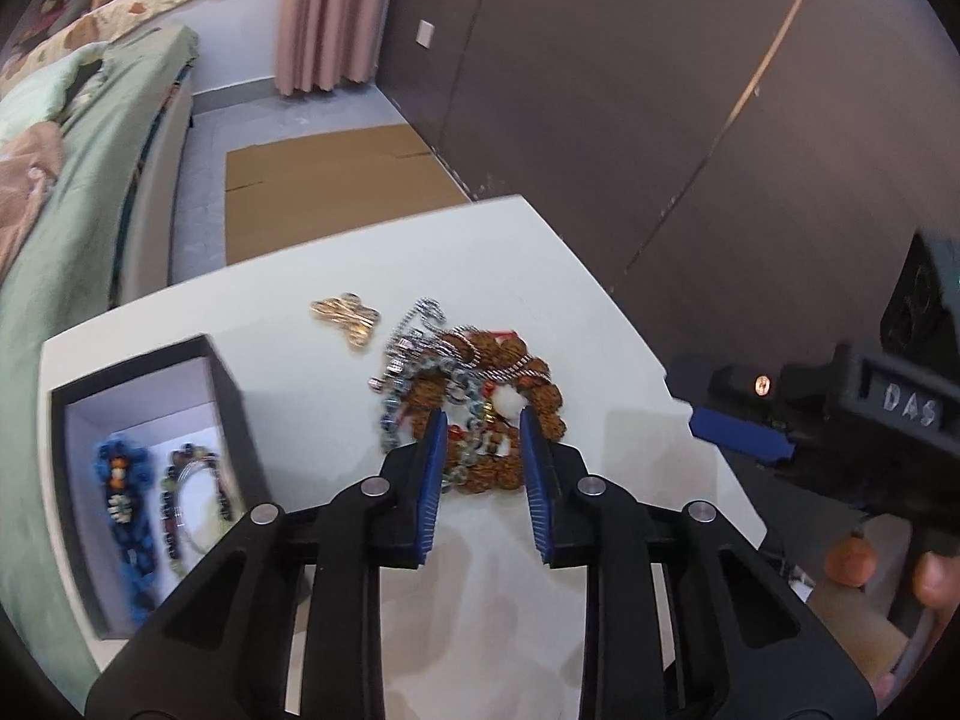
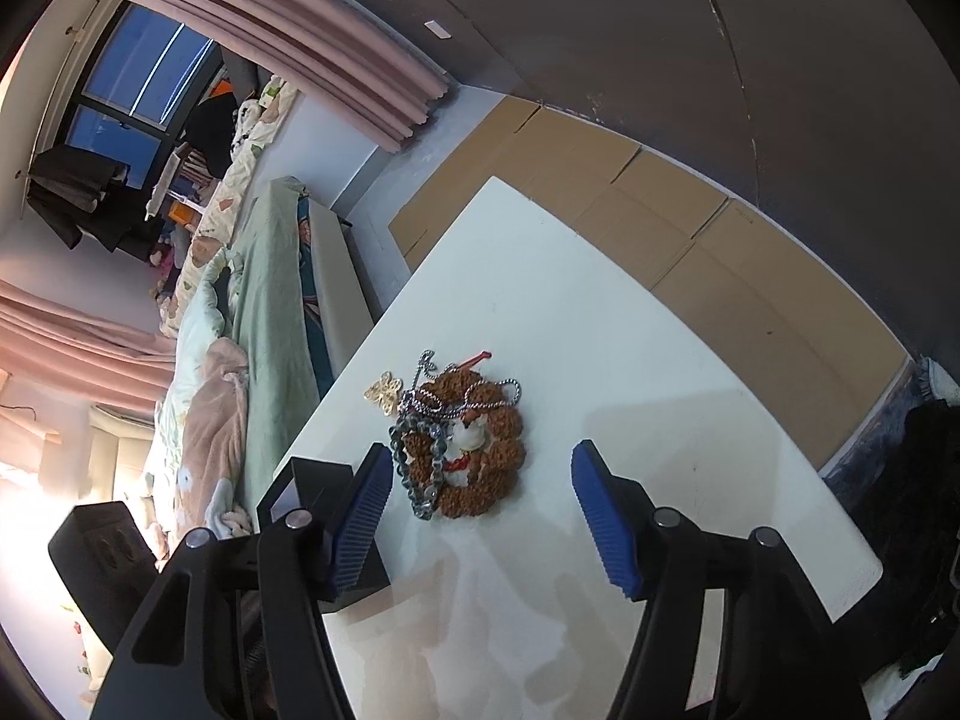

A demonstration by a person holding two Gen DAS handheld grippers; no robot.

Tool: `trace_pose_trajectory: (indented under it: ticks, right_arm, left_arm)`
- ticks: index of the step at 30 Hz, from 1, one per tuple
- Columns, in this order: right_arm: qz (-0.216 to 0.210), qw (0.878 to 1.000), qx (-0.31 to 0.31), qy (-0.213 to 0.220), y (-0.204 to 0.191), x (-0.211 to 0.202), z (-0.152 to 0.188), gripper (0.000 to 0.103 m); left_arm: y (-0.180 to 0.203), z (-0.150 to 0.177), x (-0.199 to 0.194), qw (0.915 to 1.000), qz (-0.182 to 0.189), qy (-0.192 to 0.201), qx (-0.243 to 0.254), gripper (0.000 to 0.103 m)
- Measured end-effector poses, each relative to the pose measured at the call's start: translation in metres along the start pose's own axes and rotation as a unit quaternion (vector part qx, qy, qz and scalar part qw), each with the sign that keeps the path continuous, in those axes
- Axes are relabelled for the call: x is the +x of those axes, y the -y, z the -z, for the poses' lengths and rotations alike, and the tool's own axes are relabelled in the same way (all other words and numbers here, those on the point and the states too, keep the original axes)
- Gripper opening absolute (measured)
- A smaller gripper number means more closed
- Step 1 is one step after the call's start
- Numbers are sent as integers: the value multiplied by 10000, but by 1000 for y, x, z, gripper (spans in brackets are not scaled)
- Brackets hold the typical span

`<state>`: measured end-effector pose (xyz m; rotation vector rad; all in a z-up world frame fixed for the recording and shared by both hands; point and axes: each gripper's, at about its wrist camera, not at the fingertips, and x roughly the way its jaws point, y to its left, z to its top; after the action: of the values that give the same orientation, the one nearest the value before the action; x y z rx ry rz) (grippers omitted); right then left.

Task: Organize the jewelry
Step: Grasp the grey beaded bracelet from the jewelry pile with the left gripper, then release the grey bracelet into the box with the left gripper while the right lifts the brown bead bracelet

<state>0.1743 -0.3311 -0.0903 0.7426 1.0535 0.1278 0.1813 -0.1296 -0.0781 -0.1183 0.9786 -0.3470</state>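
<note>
A tangled pile of jewelry lies on the white table point(image 1: 288, 276): a brown bead bracelet point(image 1: 540, 387), a silver chain point(image 1: 420, 336) and grey-blue beads point(image 1: 390, 420). A gold ornament point(image 1: 348, 318) lies just left of the pile. My left gripper point(image 1: 483, 429) is open, its tips over the near side of the pile. A black box point(image 1: 228, 384) at left holds a blue piece point(image 1: 123, 480) and a bead bracelet point(image 1: 192, 480). My right gripper point(image 2: 480, 468) is open and empty, just short of the bracelet point(image 2: 504, 450); it also shows at the right of the left wrist view point(image 1: 738, 432).
The box corner point(image 2: 312, 474) sits behind my right gripper's left finger. A bed with green cover point(image 1: 90, 180) runs along the table's left side. Flat cardboard point(image 2: 660, 228) lies on the floor beyond the table, by a dark wall point(image 1: 660, 90).
</note>
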Motion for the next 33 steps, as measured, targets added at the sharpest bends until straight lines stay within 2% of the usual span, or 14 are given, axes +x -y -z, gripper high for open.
trace_pose_trajectory:
  ticks: [10,17,21,23,24,26,29,33]
  right_arm:
    - [-50,9999,48,-152,-1,10,-6,62]
    - [-98,9998,20,-189,-6,11,-5,62]
    - [-58,9998,5,-194,-6,12,-5,62]
    - [5,9998,-5,-201,-5,13,-5,62]
    - [69,9997,-11,-215,-4,15,-4,61]
    - [158,9995,-17,-269,-3,20,-3,54]
    - [207,9988,4,-443,-2,33,1,45]
    - [333,9976,-107,-593,-9,49,7,40]
  left_arm:
    - [8,1,40,9991,-176,-331,175,19]
    - [5,1,55,9988,-248,-403,81,19]
    - [9,3,59,9982,-374,-423,211,18]
    - [7,2,59,9980,-400,-445,190,14]
    - [5,2,58,9979,-426,-462,128,10]
    - [-3,2,55,9985,-258,-489,-43,10]
    - [-10,1,43,9990,-198,-378,-154,10]
    - [-17,-4,18,9995,-24,-163,-257,10]
